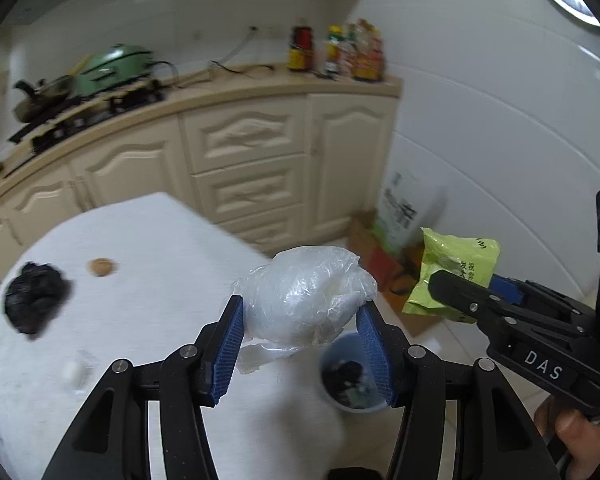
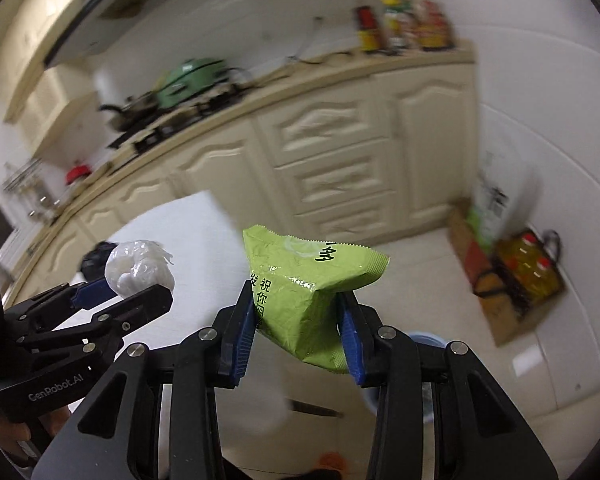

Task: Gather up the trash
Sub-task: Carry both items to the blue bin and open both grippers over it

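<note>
Your left hand-held gripper (image 1: 300, 320) clamps a crumpled clear plastic bag (image 1: 306, 298) above the white surface (image 1: 148, 248); your right hand-held gripper (image 2: 298, 322) pinches a green snack packet (image 2: 308, 292). A black wad (image 1: 34, 298) and a small brown piece (image 1: 100, 267) lie on the surface.

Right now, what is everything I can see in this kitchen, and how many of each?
Clear plastic wad: one, whitish, clamped in the left hand-held gripper.
Snack packet: one, lime green, clamped in the right hand-held gripper.
Black crumpled bag: one, on the white table.
Small round brown item: one, on the table.
Bin: one, blue, on the floor below the grippers.
Sauce bottles: several, red and yellow, on the counter.
Green pot: one, on the stove.
Left hand-held gripper: black, blue pads.
Right hand-held gripper: black, blue pads.
</note>
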The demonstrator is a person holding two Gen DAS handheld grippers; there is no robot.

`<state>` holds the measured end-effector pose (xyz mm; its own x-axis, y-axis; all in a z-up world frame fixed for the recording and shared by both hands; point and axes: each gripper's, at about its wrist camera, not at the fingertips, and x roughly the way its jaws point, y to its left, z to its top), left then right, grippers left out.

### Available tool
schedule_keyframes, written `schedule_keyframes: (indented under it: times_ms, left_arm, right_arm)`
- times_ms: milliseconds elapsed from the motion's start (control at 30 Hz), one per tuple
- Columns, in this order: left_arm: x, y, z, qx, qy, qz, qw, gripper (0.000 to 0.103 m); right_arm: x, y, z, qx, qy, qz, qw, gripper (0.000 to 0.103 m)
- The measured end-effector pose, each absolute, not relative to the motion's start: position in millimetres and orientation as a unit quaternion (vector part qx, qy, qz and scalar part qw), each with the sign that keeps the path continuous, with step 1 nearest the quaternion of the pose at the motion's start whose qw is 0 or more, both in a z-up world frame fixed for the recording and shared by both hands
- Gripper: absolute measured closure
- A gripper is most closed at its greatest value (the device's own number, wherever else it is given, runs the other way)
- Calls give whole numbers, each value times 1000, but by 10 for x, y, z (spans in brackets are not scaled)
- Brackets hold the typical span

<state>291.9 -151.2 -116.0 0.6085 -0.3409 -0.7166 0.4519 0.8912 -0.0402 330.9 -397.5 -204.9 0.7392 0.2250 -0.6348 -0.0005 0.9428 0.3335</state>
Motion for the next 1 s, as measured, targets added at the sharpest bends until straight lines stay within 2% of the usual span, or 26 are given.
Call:
schedule_keyframes:
  times_ms: [333, 633, 833, 867, 1000]
  left_arm:
    - [3471, -2740, -1680, 132, 434, -269, 850, 51]
    - [3975, -3491, -2218, 163, 482, -271, 817, 51]
    - [4133, -3760, -2422, 173, 493, -260, 812, 47]
    - [4143, -3795, -2472, 176, 493, -257, 812, 46]
    - [4197, -3855, -2614, 184, 494, -235, 816, 31]
  right_arm:
    - [3197, -4990, -2603, 196, 387, -15, 901, 64]
    - [3317, -5387, -3034, 218, 412, -40, 884, 64]
    - [3403, -5493, -3276, 229, 427, -46, 874, 64]
    - [3415, -5500, -3302, 230, 429, -46, 872, 64]
    - [3463, -5496, -3391, 234, 437, -45, 867, 64]
